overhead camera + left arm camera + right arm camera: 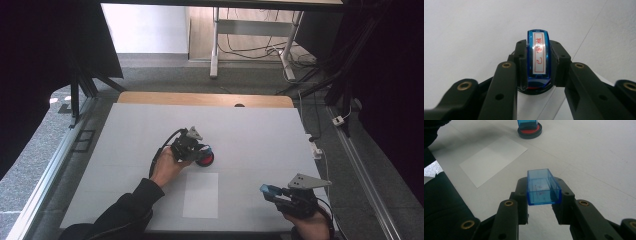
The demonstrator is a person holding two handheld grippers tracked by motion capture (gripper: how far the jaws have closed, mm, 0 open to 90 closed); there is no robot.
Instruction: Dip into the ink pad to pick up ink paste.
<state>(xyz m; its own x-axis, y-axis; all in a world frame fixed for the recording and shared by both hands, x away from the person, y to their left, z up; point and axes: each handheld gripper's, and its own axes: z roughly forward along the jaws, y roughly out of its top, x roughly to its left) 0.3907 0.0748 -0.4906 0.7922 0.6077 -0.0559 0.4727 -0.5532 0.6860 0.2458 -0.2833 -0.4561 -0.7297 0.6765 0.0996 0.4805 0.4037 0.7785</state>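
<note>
The left gripper (pixel 537 62) has its jaws clamped on a blue stamp (pixel 538 58), one jaw on each long side, the stamp standing upright with its labelled top showing red characters. The stamp's foot sits down on a round ink pad (pixel 205 159) with a red face and black rim, a sliver of red showing under the blue body in the left gripper view. In the high view that pad lies near the middle of the table (pixel 260 130), just far of a white sheet of paper (pixel 200 195).

The right gripper (pixel 543 195) has its jaws clenched on a clear blue cap (pixel 543 187), an open box turned on its side with its mouth toward the camera; it looks empty, with only faint markings seen through its walls. It is held off the table at the near right, well apart from the pad.

By my reading, the step in hand is inking: the stamp is pressed on the pad while its cap is kept aside. The next move would likely call for lifting the stamp straight up so the pad does not drag, carrying it the short way nearer to the paper, and setting it down flat and square so the print comes out whole
</note>
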